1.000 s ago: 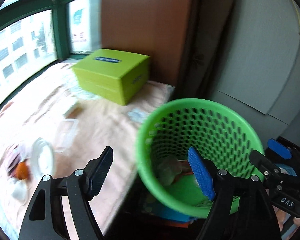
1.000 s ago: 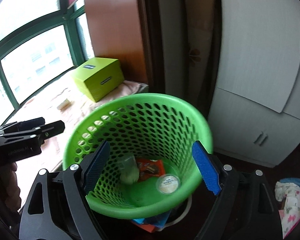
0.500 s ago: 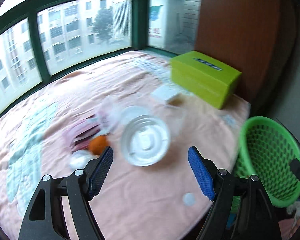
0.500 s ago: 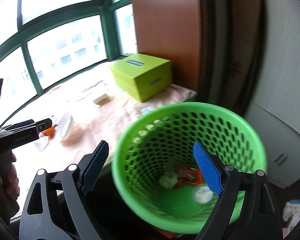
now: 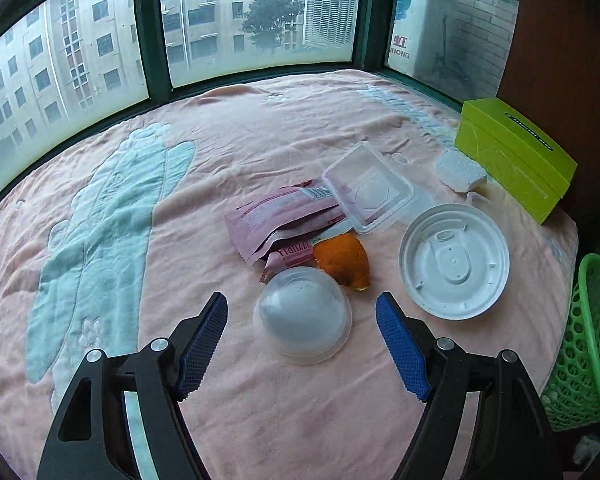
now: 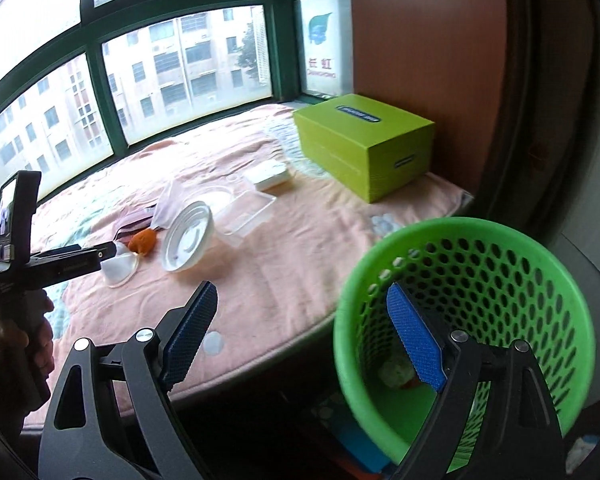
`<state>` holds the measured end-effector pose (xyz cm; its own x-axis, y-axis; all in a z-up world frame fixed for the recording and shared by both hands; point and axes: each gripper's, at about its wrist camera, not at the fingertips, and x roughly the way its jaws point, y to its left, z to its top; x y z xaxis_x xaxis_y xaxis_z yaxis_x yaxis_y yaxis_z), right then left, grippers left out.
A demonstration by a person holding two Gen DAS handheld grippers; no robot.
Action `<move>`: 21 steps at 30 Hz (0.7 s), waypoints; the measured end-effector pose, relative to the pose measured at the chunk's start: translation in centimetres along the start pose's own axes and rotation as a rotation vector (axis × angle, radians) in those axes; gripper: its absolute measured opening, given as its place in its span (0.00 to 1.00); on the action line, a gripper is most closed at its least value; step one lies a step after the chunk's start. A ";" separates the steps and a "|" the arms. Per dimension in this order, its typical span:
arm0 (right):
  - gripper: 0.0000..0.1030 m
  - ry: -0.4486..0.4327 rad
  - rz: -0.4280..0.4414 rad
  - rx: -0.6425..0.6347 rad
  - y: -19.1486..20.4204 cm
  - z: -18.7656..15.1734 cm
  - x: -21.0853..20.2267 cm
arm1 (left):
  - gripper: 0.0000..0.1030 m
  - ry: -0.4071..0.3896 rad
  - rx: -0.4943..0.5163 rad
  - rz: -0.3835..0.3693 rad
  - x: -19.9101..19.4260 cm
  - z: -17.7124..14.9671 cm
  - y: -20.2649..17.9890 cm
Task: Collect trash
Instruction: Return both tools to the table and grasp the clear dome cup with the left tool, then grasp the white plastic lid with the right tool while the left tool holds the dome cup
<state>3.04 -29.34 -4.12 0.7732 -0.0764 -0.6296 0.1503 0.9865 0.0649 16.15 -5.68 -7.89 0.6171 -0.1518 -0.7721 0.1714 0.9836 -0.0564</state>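
Trash lies on a pink blanket (image 5: 260, 420): a clear dome cup (image 5: 302, 316) upside down, an orange peel (image 5: 342, 260), pink wrappers (image 5: 284, 216), a white round lid (image 5: 454, 260) and a clear rectangular lid (image 5: 368, 190). My left gripper (image 5: 301, 304) is open and tilted down over the dome cup, which sits between the fingertips without touching the pads. My right gripper (image 6: 302, 294) is open and empty, its right finger over the green mesh basket (image 6: 460, 232). The right wrist view shows the left gripper (image 6: 100, 256) at the dome cup (image 6: 120, 268).
A lime-green box (image 5: 516, 156) and a white foam block (image 5: 460, 170) sit at the blanket's right end by a brown cabinet. The basket (image 5: 592, 340) stands past the blanket's right edge and holds some trash (image 6: 396, 372). Windows run along the far side. A hand (image 6: 16, 344) grips the left tool.
The left gripper swung away from the basket to the blanket and came down over the dome cup. The right gripper shifted left, so the basket now sits at the lower right of its view.
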 end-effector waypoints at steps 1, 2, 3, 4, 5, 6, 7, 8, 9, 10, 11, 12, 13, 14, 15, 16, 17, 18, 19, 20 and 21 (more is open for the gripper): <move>0.84 0.004 0.005 -0.007 0.3 0.1 0.3 | 0.70 0.007 -0.002 -0.003 0.4 0.0 0.2; 0.84 0.007 0.007 -0.011 0.6 0.0 0.5 | 0.69 0.013 -0.002 -0.006 0.7 0.0 0.2; 0.84 0.011 0.011 -0.016 0.9 0.0 0.7 | 0.69 0.019 -0.004 -0.012 1.0 0.0 0.3; 0.84 0.015 0.016 -0.021 1.1 0.0 0.9 | 0.67 0.026 -0.004 -0.016 1.2 0.0 0.2; 0.84 0.018 0.019 -0.025 1.3 0.1 1.1 | 0.66 0.033 -0.004 -0.018 1.5 0.0 0.2; 0.84 0.021 0.022 -0.030 1.6 0.1 1.3 | 0.66 0.038 -0.008 -0.022 1.8 0.0 0.3; 0.84 0.023 0.024 -0.034 1.8 0.1 1.5 | 0.64 0.042 -0.011 -0.026 2.0 0.0 0.4; 0.84 0.026 0.028 -0.038 2.0 0.2 1.7 | 0.61 0.045 -0.014 -0.030 2.2 -0.1 0.5; 0.84 0.028 0.034 -0.042 2.2 0.3 1.9 | 0.60 0.049 -0.014 -0.038 2.3 -0.1 0.5; 0.84 0.031 0.037 -0.045 2.5 0.3 2.1 | 0.57 0.053 -0.014 -0.046 2.5 -0.1 0.6; 0.84 0.035 0.041 -0.050 2.7 0.3 2.4 | 0.55 0.056 -0.015 -0.059 2.6 -0.1 0.6; 0.84 0.038 0.046 -0.053 2.9 0.4 2.6 | 0.51 0.056 -0.014 -0.070 2.6 -0.1 0.5; 0.84 0.040 0.051 -0.055 3.1 0.5 2.8 | 0.51 0.054 -0.009 -0.069 2.5 0.0 0.4; 0.84 0.041 0.057 -0.059 3.4 0.6 3.1 | 0.50 0.049 -0.003 -0.065 2.4 0.0 0.4; 0.84 0.043 0.064 -0.063 3.6 0.7 3.3 | 0.50 0.046 -0.002 -0.066 2.4 0.0 0.4; 0.84 0.044 0.070 -0.069 4.0 0.7 3.6 | 0.50 0.046 -0.002 -0.066 2.3 0.0 0.4; 0.84 0.045 0.075 -0.075 4.3 0.8 3.9 | 0.50 0.050 -0.004 -0.066 2.2 0.0 0.5; 0.84 0.048 0.081 -0.081 4.5 0.9 4.2 | 0.50 0.049 -0.008 -0.070 2.0 0.0 0.6; 0.84 0.051 0.087 -0.084 4.8 1.0 4.5 | 0.50 0.044 -0.008 -0.072 1.8 0.0 0.8; 0.84 0.056 0.097 -0.084 5.1 1.1 4.9 | 0.50 0.037 -0.008 -0.072 1.4 0.0 0.9; 0.84 0.061 0.107 -0.082 5.3 1.2 5.3 | 0.50 0.032 -0.011 -0.075 1.1 0.1 1.1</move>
<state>8.68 -24.70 -6.19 0.7430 0.0365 -0.6683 0.0164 0.9972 0.0726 17.04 -4.80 -8.76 0.5780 -0.2219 -0.7853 0.2078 0.9706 -0.1213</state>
